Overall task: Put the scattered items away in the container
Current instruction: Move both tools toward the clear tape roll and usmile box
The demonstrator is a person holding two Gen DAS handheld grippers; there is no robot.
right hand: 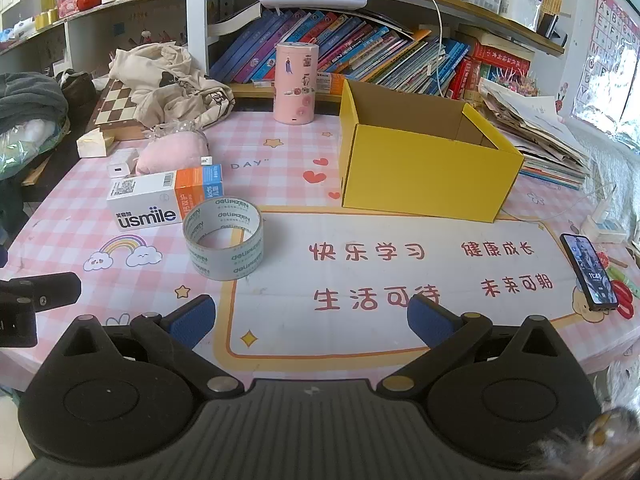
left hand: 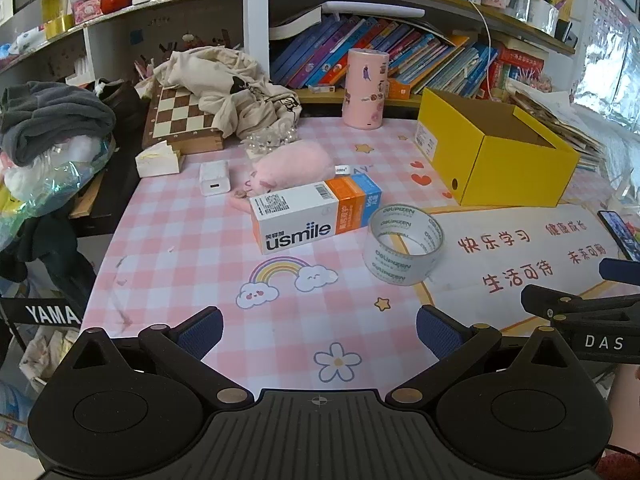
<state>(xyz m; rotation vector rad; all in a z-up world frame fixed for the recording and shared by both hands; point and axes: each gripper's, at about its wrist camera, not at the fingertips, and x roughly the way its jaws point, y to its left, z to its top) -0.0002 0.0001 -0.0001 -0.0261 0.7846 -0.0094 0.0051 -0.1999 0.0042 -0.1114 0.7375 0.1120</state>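
Two tongs in my views, both spread to full width and holding nothing: left tongs [left hand: 319,332] and right tongs [right hand: 311,320] hover over the pink checked surface [left hand: 192,240], angled downward, well short of the yellow cardboard box [right hand: 424,176].

Landmark: the yellow cardboard box, open at the top, standing toward the far side of the surface. I see only bare brown cardboard inside it.

Scattered items, all to the left of the box:
- Roll of clear tape [right hand: 224,240], standing on its edge, nearest the box of the loose items and on the near side of it.
- usmile toothpaste carton [right hand: 160,200], lying flat, just left of the tape; whether the two touch I cannot tell.
- Pink plush toy [left hand: 292,168], behind the carton, farther left of the box.
- White charger block [left hand: 214,178], beside the plush, farther still from the box.

Other notes: a pink cylindrical canister [right hand: 295,82] stands upright just left of the box's far corner. A smartphone [right hand: 588,272] lies with its screen lit, right of the box and nearer to me.
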